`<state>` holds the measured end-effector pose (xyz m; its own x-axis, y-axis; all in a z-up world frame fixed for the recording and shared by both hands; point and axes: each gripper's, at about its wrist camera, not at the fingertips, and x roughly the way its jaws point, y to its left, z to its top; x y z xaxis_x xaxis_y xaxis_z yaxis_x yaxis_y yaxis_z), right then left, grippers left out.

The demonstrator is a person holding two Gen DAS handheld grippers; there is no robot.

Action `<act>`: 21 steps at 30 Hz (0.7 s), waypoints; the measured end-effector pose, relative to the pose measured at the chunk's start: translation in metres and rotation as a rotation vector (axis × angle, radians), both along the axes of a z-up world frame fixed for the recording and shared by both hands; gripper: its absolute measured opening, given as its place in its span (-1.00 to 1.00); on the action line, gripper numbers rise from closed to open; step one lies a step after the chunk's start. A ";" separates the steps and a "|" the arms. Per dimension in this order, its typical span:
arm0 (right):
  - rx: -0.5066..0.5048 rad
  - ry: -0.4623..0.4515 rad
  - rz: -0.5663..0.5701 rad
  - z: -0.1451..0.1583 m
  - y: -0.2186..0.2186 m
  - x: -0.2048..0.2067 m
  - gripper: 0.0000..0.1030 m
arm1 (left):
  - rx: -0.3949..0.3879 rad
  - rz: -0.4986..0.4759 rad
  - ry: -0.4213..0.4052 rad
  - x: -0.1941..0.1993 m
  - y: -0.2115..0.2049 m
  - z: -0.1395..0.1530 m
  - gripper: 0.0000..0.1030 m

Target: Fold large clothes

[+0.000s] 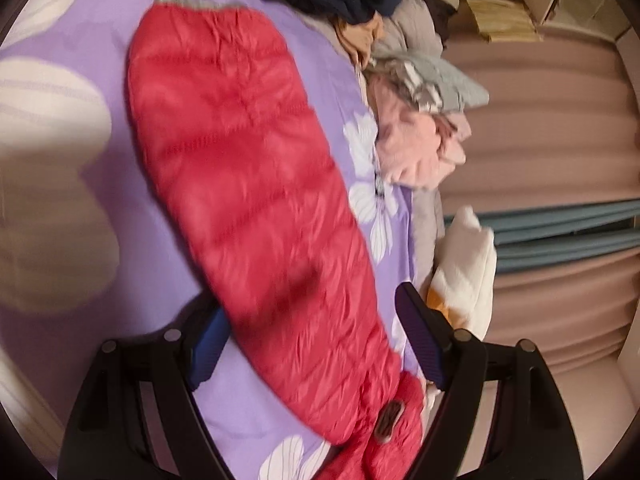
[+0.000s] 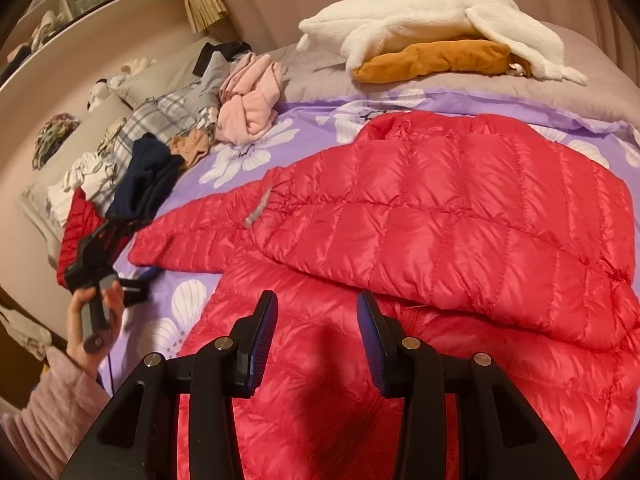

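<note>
A red quilted down jacket (image 2: 420, 216) lies on the purple flowered bedspread (image 2: 248, 156), one side folded over the body. Its left sleeve (image 2: 188, 236) stretches toward the left gripper (image 2: 94, 250), which the person's hand holds at the cuff; a red piece shows behind it. In the left wrist view the sleeve (image 1: 248, 184) runs between the wide-open fingers of the left gripper (image 1: 312, 312), cuff with a grey edge at the far end. My right gripper (image 2: 316, 320) is open and empty just above the jacket's lower body.
A pile of loose clothes, pink (image 2: 248, 100), navy (image 2: 148, 176), plaid and tan, lies along the bed's left side. A white and orange plush toy (image 2: 432, 40) lies at the far edge. Pink curtains (image 1: 552, 128) hang behind the bed.
</note>
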<state>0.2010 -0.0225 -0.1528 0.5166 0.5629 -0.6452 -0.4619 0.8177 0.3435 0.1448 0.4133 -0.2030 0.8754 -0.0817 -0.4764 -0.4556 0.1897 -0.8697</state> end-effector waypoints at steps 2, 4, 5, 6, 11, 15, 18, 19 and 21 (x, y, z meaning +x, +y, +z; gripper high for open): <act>0.001 0.006 0.002 -0.001 0.003 0.002 -0.20 | 0.002 0.023 -0.003 0.000 0.009 0.000 0.55; 0.006 0.011 0.005 -0.002 0.004 0.003 -0.20 | 0.006 0.038 0.001 0.001 0.014 -0.001 0.54; 0.006 0.013 0.007 -0.003 0.006 0.003 -0.20 | 0.019 0.044 0.009 0.001 0.017 0.000 0.54; 0.005 0.014 0.009 -0.003 0.008 0.004 -0.20 | 0.031 0.045 0.015 0.002 0.019 0.001 0.53; 0.002 0.022 0.016 -0.006 0.014 0.006 -0.20 | 0.075 0.047 0.049 0.005 0.031 0.005 0.48; 0.004 0.026 0.022 -0.007 0.019 0.007 -0.20 | 0.142 0.041 0.130 0.010 0.035 0.008 0.01; -0.004 0.022 0.035 -0.006 0.029 0.012 -0.20 | 0.178 0.026 0.173 0.013 0.037 0.007 -0.60; -0.006 0.019 0.040 -0.005 0.033 0.014 -0.20 | 0.187 0.020 0.181 0.015 0.037 0.007 -0.75; -0.019 0.000 0.060 -0.001 0.049 0.020 -0.20 | 0.211 0.008 0.178 0.016 0.038 0.010 -0.77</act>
